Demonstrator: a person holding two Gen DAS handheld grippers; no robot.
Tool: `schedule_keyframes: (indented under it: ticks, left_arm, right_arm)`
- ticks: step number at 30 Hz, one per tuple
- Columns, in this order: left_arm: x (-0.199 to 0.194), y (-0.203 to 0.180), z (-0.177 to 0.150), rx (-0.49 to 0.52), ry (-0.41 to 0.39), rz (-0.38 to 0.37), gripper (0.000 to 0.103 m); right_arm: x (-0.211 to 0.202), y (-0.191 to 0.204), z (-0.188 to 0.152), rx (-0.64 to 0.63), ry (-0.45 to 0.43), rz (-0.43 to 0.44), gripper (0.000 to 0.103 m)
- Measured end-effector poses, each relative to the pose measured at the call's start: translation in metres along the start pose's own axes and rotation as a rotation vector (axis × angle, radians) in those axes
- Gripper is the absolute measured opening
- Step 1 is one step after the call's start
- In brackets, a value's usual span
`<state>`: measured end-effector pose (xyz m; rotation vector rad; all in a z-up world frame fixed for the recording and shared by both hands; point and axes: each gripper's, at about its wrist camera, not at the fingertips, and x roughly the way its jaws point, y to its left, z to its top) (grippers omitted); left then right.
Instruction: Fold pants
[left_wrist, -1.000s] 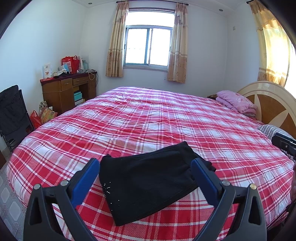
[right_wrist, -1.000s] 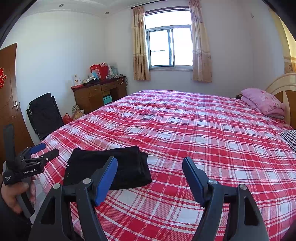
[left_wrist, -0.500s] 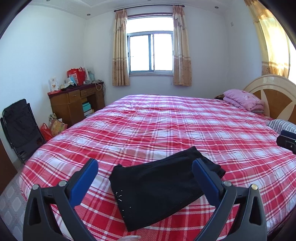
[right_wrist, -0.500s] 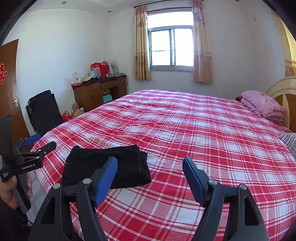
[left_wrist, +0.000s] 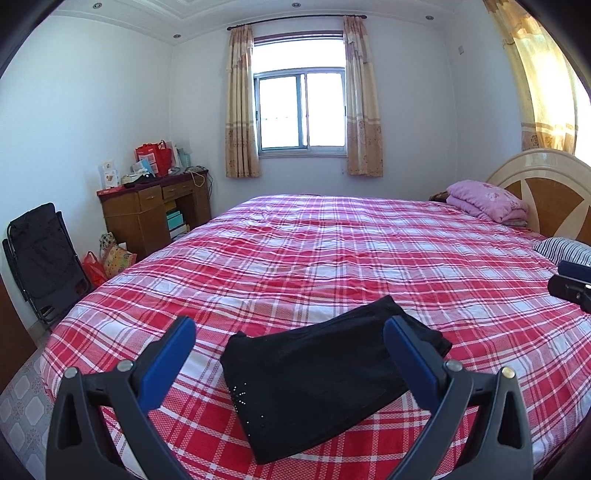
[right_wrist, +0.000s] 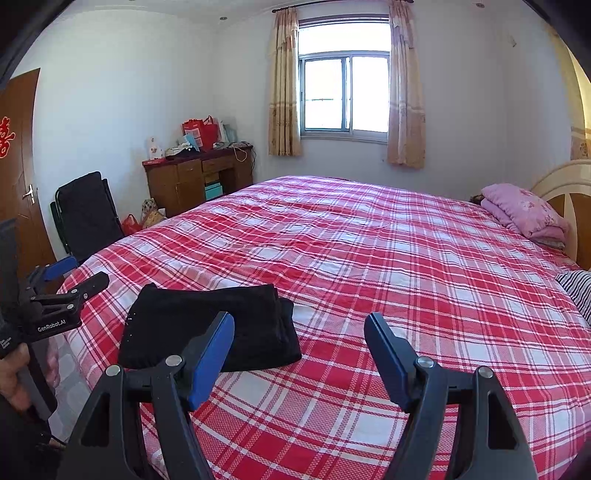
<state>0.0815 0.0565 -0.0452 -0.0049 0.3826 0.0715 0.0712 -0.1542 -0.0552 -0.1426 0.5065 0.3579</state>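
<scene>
Pants (left_wrist: 317, 384) lie folded compact on bed (left_wrist: 369, 258); I hold left tongs (left_wrist: 290, 354) and right tongs (right_wrist: 299, 347) spread, empty, clear of them: fold looks finished.

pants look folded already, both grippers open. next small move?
Probably none on the cloth: just back both grippers away. The black pants lie as a compact folded rectangle on the plaid bedspread, layered edges stacked at one end. The left gripper and right gripper are open, holding nothing, above the bed. At most, square the slightly offset layers.
</scene>
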Motion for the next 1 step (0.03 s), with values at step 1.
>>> schedule_keyframes:
  ticks: [1]
  left_arm:
    - [0.0000,-0.0003,0.0000,0.000,0.001,-0.004,0.103]
  right_arm:
    - [0.0000,0.0007,-0.0002,-0.001,0.001,0.000,0.074]
